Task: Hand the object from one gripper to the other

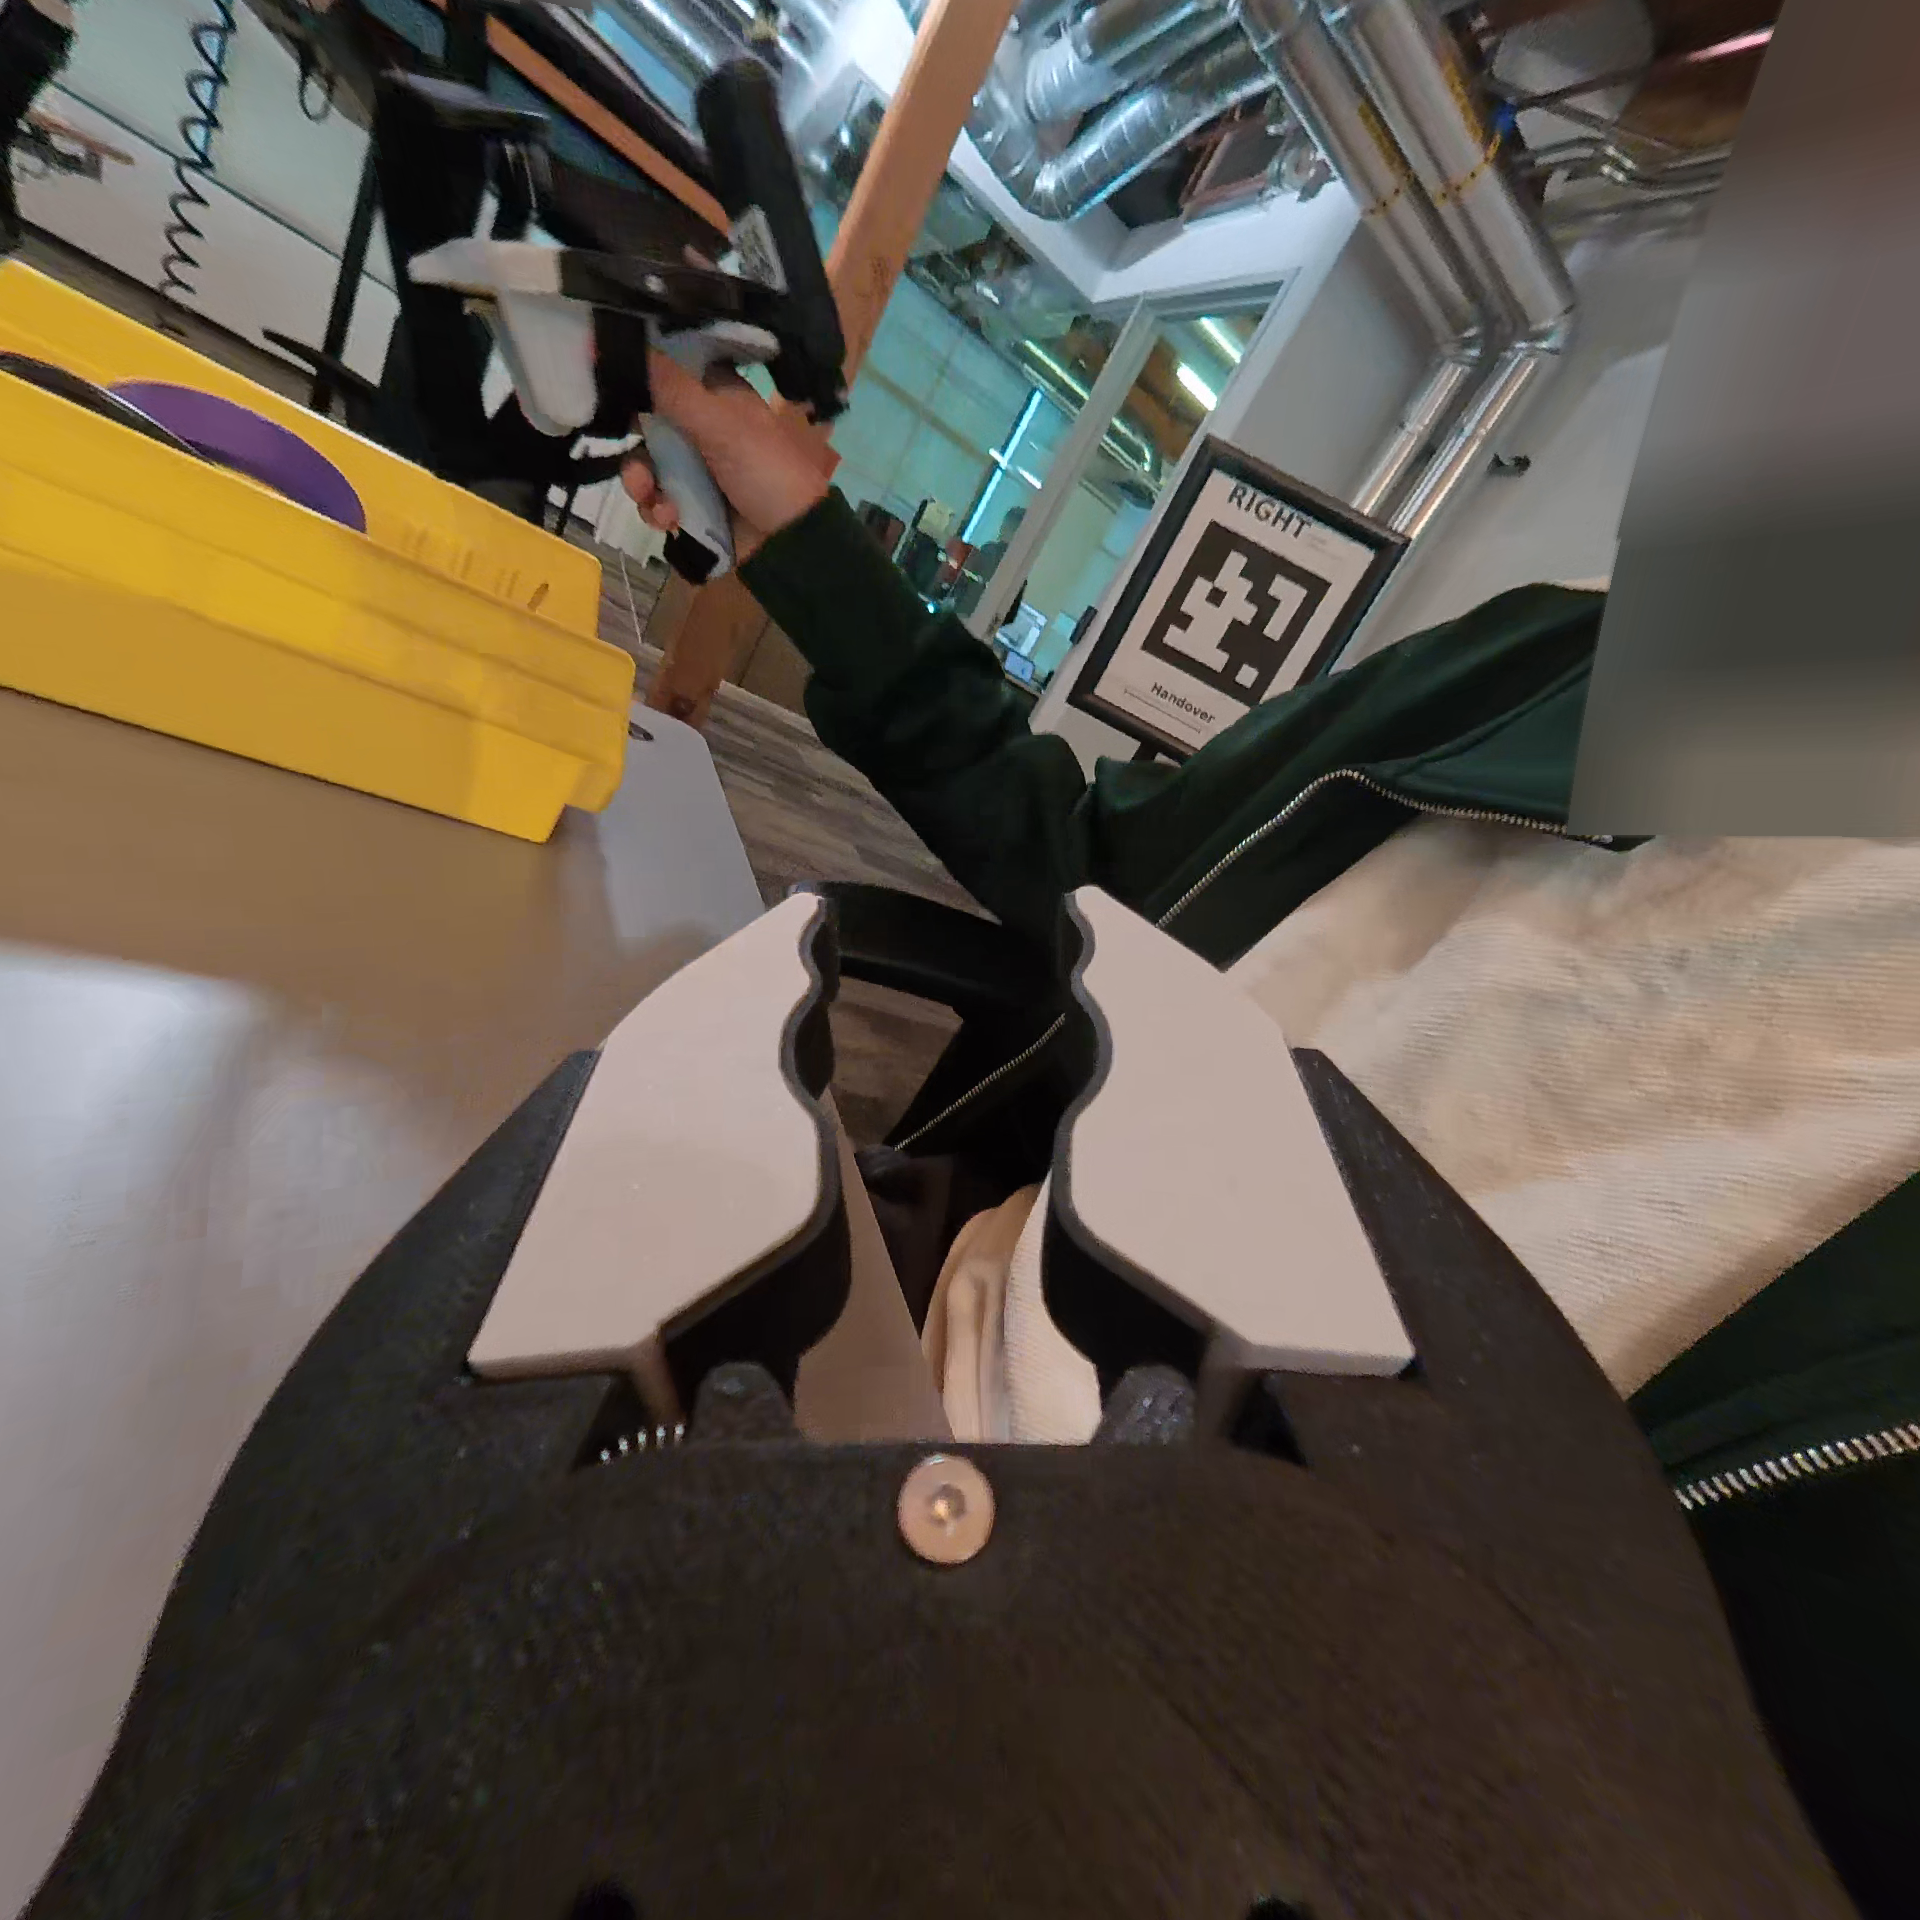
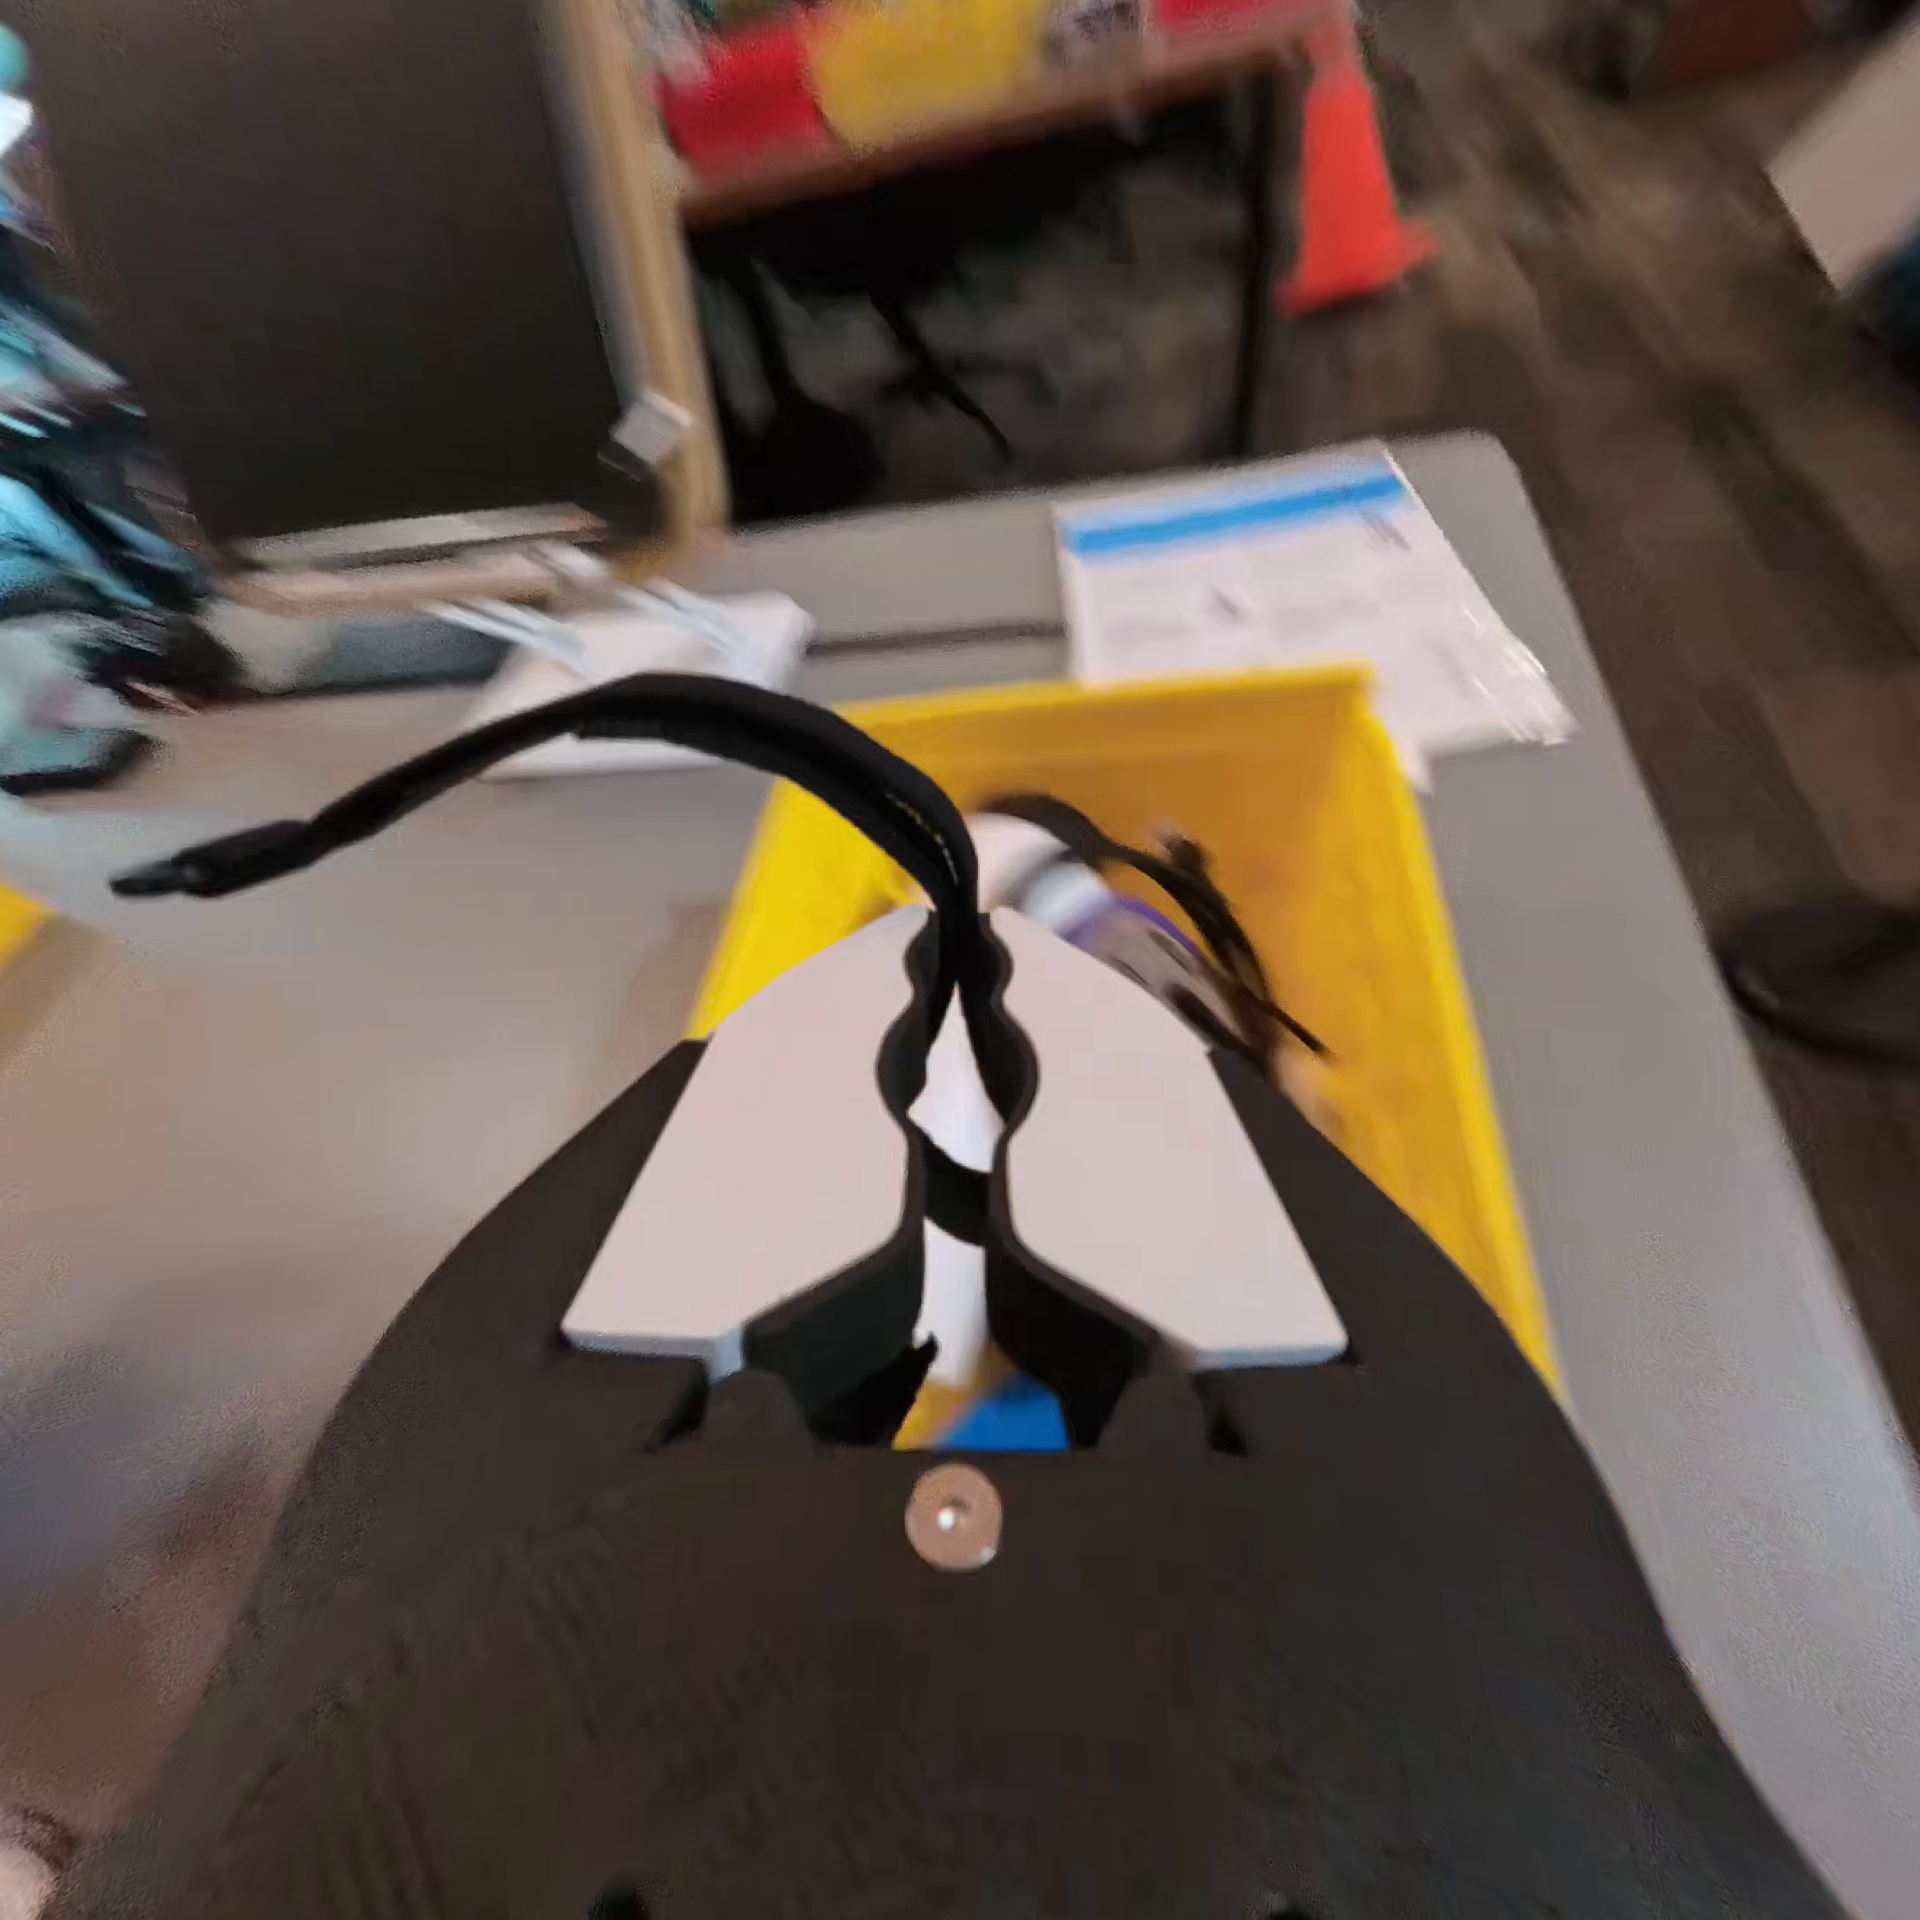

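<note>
My right gripper (image 2: 958, 935) is shut on a black strap (image 2: 665, 707). The strap arcs up from the fingertips and droops left to a clip-like end (image 2: 166, 881). The gripper hangs over a yellow bin (image 2: 1382, 935) that holds a white and purple item (image 2: 1049, 883) and loose black straps (image 2: 1205, 914). My left gripper (image 1: 948, 935) is open and empty, low at the table edge, pointing at a person's dark green jacket. The right gripper also shows in the left wrist view (image 1: 499, 301), raised in a hand above the yellow bin (image 1: 312, 644). I cannot make out the strap there.
A grey table (image 2: 312, 1039) carries the bin, a clear bag of papers (image 2: 1278, 582) at the far edge and white papers (image 2: 644, 665). A framed marker sign (image 1: 1236, 592) stands at the right. A purple item (image 1: 260, 447) lies in the bin. An orange cone (image 2: 1340, 197) stands on the floor. My hands' fingertips stand some 40 cm from each other.
</note>
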A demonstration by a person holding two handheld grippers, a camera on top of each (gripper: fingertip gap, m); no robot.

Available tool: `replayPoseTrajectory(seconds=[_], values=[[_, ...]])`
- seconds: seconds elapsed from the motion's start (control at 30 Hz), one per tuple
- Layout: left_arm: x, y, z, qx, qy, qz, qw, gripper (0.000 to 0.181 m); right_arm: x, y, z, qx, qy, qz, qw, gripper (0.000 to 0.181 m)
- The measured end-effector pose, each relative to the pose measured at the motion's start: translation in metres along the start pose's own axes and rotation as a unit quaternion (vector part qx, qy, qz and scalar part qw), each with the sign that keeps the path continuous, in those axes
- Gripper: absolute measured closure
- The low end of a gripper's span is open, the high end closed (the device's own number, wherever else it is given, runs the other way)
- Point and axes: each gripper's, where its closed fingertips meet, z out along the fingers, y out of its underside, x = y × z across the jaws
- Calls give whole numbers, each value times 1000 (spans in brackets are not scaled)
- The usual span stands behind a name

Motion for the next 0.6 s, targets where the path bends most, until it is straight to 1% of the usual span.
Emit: replayPoseTrajectory(seconds=[0.03,0.07,0.1,0.13,0.17,0.2,0.23,0.3,0.37,0.4,0.47,0.53,0.57,0.6], values=[[0,3,2,-7,0,1,1000,140,25,17,2,-61,33,12,998,175],[0,6,4,-14,0,1,1000,140,46,39,5,-130,62,28,989,164],[0,8,6,-20,0,1,1000,140,60,61,7,-192,77,48,977,146],[1,10,7,-24,1,1,1000,140,65,79,10,-236,75,65,967,135],[2,10,9,-27,1,4,1000,140,64,91,13,-260,63,72,961,133],[2,11,10,-29,0,7,1000,140,61,96,14,-264,52,71,961,133],[3,12,10,-32,-2,11,999,140,59,95,15,-254,48,62,964,135],[3,13,11,-37,-5,16,999,140,50,79,11,-226,42,29,973,137],[1,15,12,-38,-7,13,999,140,37,52,5,-183,40,-4,982,134],[0,16,12,-37,-6,10,999,140,25,36,2,-150,28,-24,988,134],[-1,16,12,-35,-10,10,999,140,-11,4,-7,-75,-10,-73,994,135],[-5,16,12,-34,-24,18,999,137,-58,-22,-16,5,-60,-126,990,137],[-9,15,11,-31,-40,26,998,133,-81,-28,-21,37,-78,-143,986,144],[-13,13,9,-28,-56,35,997,129,-108,-27,-23,53,-109,-157,980,157]])
